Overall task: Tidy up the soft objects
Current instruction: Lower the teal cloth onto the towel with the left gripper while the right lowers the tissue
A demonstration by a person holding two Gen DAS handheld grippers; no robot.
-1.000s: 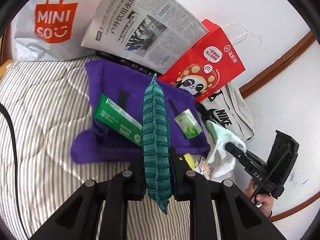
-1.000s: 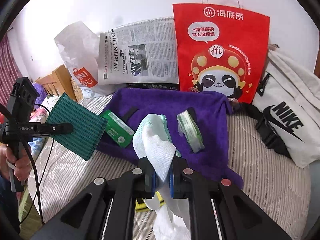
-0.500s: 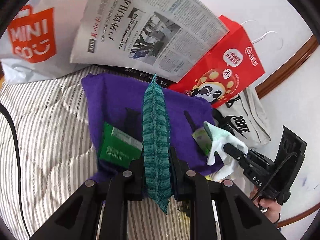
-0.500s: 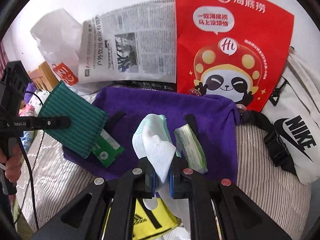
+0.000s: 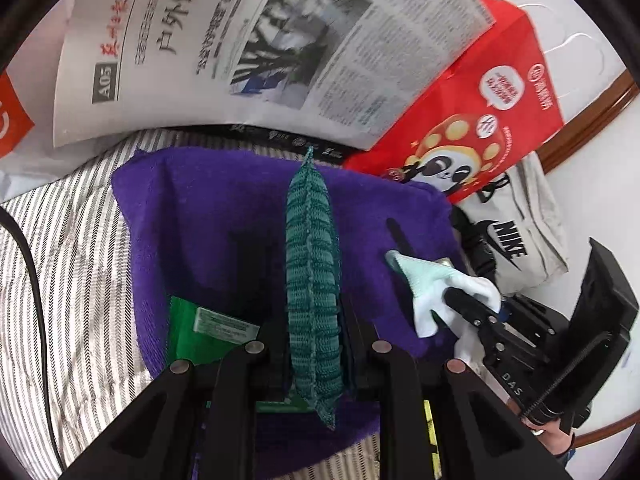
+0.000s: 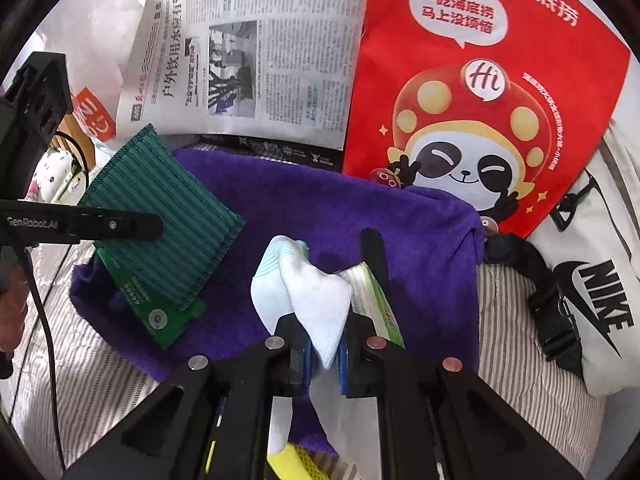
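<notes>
A purple towel (image 5: pixel 200 216) lies spread on the striped bedding (image 5: pixel 68 264). My left gripper (image 5: pixel 314 320) is shut on a teal knitted cloth (image 5: pixel 312 280), seen edge-on above the towel. From the right wrist view the same teal cloth (image 6: pixel 168 208) hangs flat from the left gripper (image 6: pixel 132 226), over a green packet (image 6: pixel 160 316). My right gripper (image 6: pixel 322 340) is shut on a white and mint sock (image 6: pixel 312 296) just above the towel (image 6: pixel 304 208), beside a small green-white packet (image 6: pixel 376 296). The left wrist view shows the sock (image 5: pixel 428 284) in the right gripper (image 5: pixel 472 308).
A newspaper (image 5: pixel 280 40) and a red panda paper bag (image 6: pixel 480 100) stand against the wall behind the towel. A white Nike bag (image 6: pixel 592 280) lies to the right. A yellow item (image 6: pixel 296 464) sits under the right gripper. A white bag with an orange logo (image 6: pixel 92 116) is at the far left.
Both grippers have come forward and lower over the purple towel, so towel, newspaper and red bag look larger. Each still holds its cloth or sock.
</notes>
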